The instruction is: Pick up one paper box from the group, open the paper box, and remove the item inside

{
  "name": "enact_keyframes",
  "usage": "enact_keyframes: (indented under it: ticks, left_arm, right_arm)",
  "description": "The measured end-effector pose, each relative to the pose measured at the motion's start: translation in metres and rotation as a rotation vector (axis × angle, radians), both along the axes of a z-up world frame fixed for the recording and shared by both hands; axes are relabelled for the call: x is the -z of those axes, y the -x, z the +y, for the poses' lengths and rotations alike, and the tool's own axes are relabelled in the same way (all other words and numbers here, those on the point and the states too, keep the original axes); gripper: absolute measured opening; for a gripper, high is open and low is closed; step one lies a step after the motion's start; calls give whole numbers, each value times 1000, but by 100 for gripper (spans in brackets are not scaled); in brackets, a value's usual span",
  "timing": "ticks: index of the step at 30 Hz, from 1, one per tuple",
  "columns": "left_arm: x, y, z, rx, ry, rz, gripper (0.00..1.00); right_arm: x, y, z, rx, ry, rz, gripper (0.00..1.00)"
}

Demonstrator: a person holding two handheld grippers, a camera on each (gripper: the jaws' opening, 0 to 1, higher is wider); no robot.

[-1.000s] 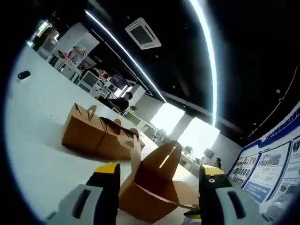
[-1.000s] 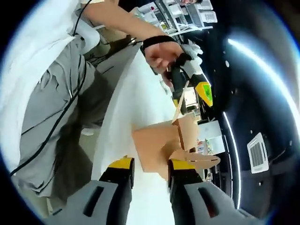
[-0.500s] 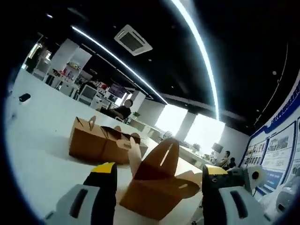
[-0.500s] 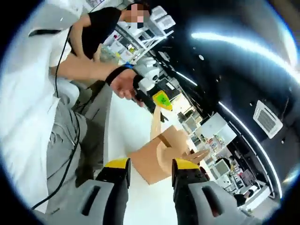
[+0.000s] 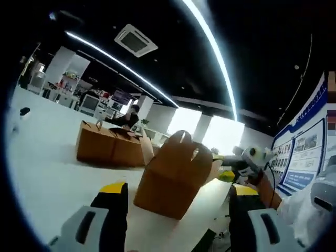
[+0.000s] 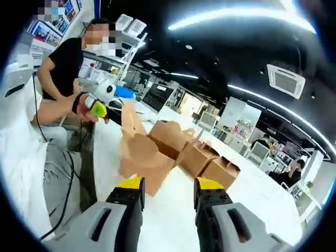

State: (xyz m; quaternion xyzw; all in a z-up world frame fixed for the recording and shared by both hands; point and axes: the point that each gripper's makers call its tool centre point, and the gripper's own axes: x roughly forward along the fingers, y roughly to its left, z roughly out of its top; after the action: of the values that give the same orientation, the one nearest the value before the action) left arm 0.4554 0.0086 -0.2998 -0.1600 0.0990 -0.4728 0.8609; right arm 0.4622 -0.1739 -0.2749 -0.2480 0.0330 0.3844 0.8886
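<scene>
A brown paper box stands on the white table just beyond my left gripper, whose jaws are open and hold nothing. Its rounded, slotted top flap is raised. Behind it sits the group of brown boxes. Past the box's right side is my right gripper, held in a hand. In the right gripper view the same box has a flap standing up, with the group to its right. My right gripper is open, short of the box. My left gripper is beyond the flap.
A person in a black shirt is behind the table's left edge. A small dark object lies far left on the table. Desks with monitors and a poster wall lie beyond.
Both views have swung round with the hands. The right gripper now sits farther back from the box, and the group of boxes has come into its view. The left gripper sits lower and closer.
</scene>
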Motion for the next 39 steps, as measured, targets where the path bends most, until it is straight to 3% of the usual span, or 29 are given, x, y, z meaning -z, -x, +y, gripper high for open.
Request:
enact_keyframes:
  ticks: [2,5,8,11,18,27,35,39]
  left_arm:
    - [3,1,-2,-13,-20,-13,79]
    - [6,-1,-2,-49,-91,-78,79]
    - [10,-1,-7,-66,-129,-99,77]
    - [20,-4,-10,-99,-193,-122,77]
    - [33,-11,-15,-147,-257,-135,72]
    - [39,-18,-20,-156,-303,-140,61]
    - [36,-25,-18,-166,-295,-136,51]
    - [35,-13,-24,-133,-291,-138,57]
  right_arm:
    - [3,-8,4,-16,-11,24,38]
    - [3,-20,9,-28,-44,46,38]
    - [9,-22,18,-69,-64,87,39]
    - [14,-28,22,-75,-65,94,40]
    - [17,-35,32,-98,-94,112,39]
    - [21,-32,47,-129,-120,137,36]
    - [25,-30,53,-141,-121,147,32]
    - [26,-32,50,-133,-125,151,32]
